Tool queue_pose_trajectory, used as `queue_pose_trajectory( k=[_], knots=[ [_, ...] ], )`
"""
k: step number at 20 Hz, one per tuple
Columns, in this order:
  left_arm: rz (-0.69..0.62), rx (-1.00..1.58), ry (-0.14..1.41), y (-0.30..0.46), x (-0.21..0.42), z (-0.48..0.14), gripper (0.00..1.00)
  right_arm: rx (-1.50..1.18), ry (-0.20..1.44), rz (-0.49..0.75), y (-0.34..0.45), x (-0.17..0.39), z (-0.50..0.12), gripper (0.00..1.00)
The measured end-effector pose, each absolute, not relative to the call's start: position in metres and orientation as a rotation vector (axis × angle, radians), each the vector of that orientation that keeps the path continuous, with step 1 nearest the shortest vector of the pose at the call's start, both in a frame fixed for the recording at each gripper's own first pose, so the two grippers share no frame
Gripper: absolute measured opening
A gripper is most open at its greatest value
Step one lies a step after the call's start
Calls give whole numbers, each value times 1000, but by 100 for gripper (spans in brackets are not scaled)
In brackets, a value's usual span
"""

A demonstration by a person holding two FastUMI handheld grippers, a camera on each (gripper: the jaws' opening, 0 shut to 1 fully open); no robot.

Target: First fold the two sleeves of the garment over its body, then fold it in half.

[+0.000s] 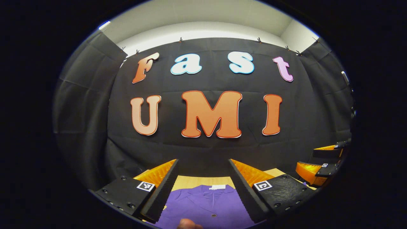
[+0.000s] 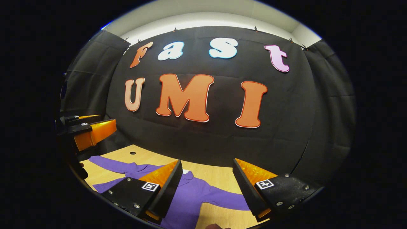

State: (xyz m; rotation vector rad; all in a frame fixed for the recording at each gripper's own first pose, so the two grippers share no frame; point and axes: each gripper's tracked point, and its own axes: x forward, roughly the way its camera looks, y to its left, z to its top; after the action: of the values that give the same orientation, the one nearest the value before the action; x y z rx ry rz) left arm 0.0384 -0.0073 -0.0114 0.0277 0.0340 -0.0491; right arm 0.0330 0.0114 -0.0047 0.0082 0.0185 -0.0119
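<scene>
A purple shirt [image 2: 194, 190] lies flat on the wooden table [image 2: 216, 176], collar toward the back wall. One sleeve [image 2: 111, 163] stretches out to the left and the other sleeve [image 2: 222, 200] to the right. In the left gripper view the shirt's collar [image 1: 206, 200] with its white tag [image 1: 217, 187] sits below my left gripper [image 1: 203, 190], which hovers open and holds nothing. My right gripper [image 2: 206, 187] is open too, above the shirt's right side, with nothing between its fingers. Each gripper also appears in the other's view: the right gripper [image 1: 318, 160] at the far right, the left gripper [image 2: 98, 125] at the far left.
The black cloth wall [image 2: 203, 136] stands close behind the table's far edge. A small round hole [image 2: 132, 153] marks the tabletop at the back left. A fingertip [image 1: 189, 224] pokes in at the bottom of the left gripper view.
</scene>
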Motion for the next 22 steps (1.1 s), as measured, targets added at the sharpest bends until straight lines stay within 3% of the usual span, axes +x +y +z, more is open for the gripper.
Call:
queue_pose_trajectory(
  k=[10, 22],
  knots=[
    [-132, 58, 26, 23, 66, -10, 97, 41, 83, -136, 19, 51, -18, 94],
    [-78, 91, 4, 33, 67, -5, 97, 39, 312, -428, -122, 47, -105, 95]
  ],
)
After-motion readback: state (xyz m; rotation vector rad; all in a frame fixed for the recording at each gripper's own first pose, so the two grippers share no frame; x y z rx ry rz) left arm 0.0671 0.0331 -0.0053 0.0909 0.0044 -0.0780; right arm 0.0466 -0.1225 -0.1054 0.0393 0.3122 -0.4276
